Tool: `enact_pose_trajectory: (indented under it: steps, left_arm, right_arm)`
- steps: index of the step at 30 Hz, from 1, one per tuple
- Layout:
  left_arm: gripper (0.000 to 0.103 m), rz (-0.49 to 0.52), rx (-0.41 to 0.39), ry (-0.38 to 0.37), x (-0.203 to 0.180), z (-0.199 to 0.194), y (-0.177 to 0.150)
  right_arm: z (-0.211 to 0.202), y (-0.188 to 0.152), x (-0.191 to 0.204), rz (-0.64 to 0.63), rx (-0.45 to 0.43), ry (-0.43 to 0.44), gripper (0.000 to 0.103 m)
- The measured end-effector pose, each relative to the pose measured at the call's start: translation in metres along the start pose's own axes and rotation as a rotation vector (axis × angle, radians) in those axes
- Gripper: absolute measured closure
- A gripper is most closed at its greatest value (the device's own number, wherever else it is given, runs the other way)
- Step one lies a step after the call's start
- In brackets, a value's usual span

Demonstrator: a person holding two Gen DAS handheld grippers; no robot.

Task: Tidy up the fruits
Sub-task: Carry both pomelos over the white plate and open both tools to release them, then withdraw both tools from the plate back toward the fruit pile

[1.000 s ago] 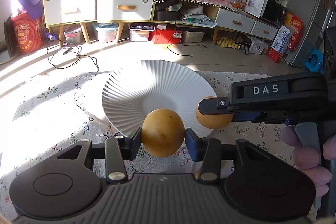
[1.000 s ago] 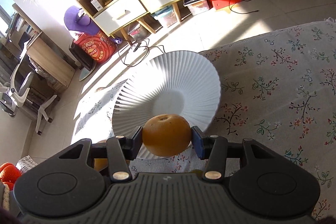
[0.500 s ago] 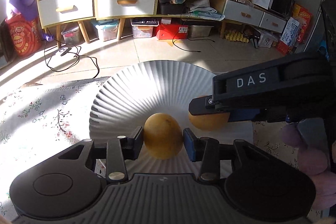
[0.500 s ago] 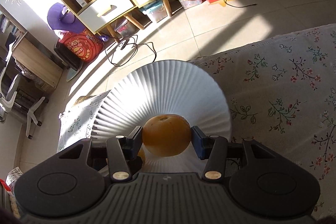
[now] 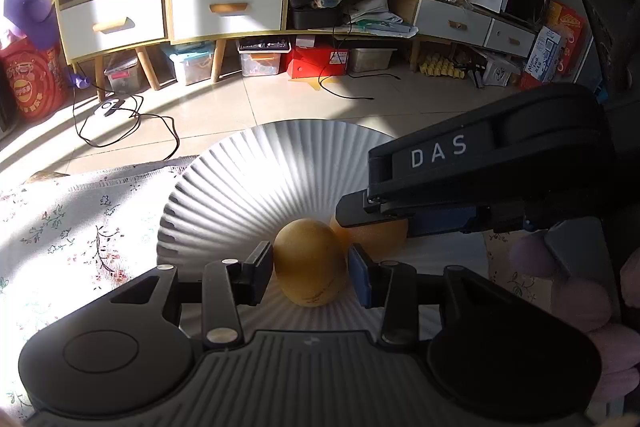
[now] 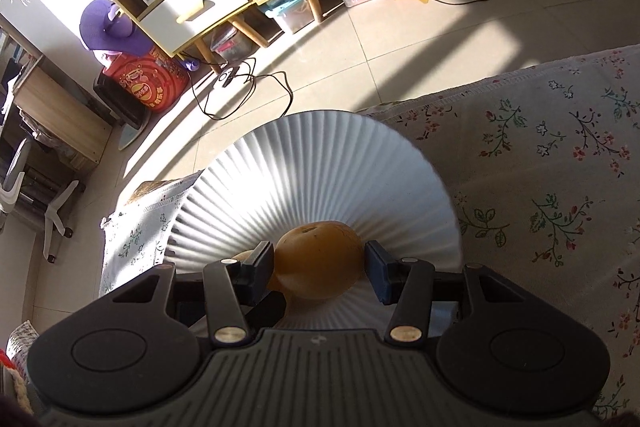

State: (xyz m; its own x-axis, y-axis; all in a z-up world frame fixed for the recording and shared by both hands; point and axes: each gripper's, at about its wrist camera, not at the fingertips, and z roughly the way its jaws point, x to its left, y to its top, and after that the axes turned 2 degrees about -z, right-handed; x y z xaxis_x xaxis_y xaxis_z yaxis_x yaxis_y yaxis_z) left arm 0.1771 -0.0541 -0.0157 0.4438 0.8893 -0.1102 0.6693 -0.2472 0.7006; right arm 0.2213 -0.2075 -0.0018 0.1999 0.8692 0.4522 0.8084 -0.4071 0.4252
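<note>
Both fruits over the ribbed white plate, release pending.

Left wrist view: the left gripper (image 5: 310, 265) pinches a brown pear (image 5: 309, 262) low over the plate (image 5: 224, 199); the next move likely calls for gently parting the jaws. Right wrist view: the right gripper (image 6: 320, 267) clamps the second pear (image 6: 320, 257) just beside it, above the plate (image 6: 320, 163).

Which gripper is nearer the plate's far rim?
Right. In the left wrist view, the right gripper reaches further over the plate; the left gripper sits nearer its close edge.
</note>
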Motion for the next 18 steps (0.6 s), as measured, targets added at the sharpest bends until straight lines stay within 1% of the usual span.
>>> enact_pose_trajectory:
  steps: [2, 4, 10, 11, 13, 18]
  left_arm:
    - [0.070, 0.001, -0.006, -0.005, 0.001, -0.001, 0.002]
    - [0.058, 0.002, -0.014, -0.007, 0.000, -0.005, 0.002]
    - [0.040, 0.017, -0.016, -0.012, -0.006, -0.016, 0.002]
    - [0.039, 0.018, -0.015, -0.011, -0.007, -0.019, 0.001]
    - [0.033, 0.020, -0.009, -0.015, -0.008, -0.026, -0.002]
    - [0.026, 0.040, -0.006, -0.013, -0.011, -0.044, -0.009]
  right_arm:
    - [-0.003, 0.001, 0.001, -0.001, -0.004, 0.004, 0.056]
    - [-0.006, 0.003, 0.004, -0.007, -0.010, 0.004, 0.051]
    - [-0.020, 0.000, 0.004, -0.022, -0.025, -0.010, 0.040]
    - [-0.024, -0.001, 0.005, -0.028, -0.028, -0.014, 0.040]
    - [-0.030, -0.004, 0.004, -0.037, -0.029, -0.020, 0.036]
    - [-0.049, -0.013, 0.004, -0.073, -0.038, -0.046, 0.030]
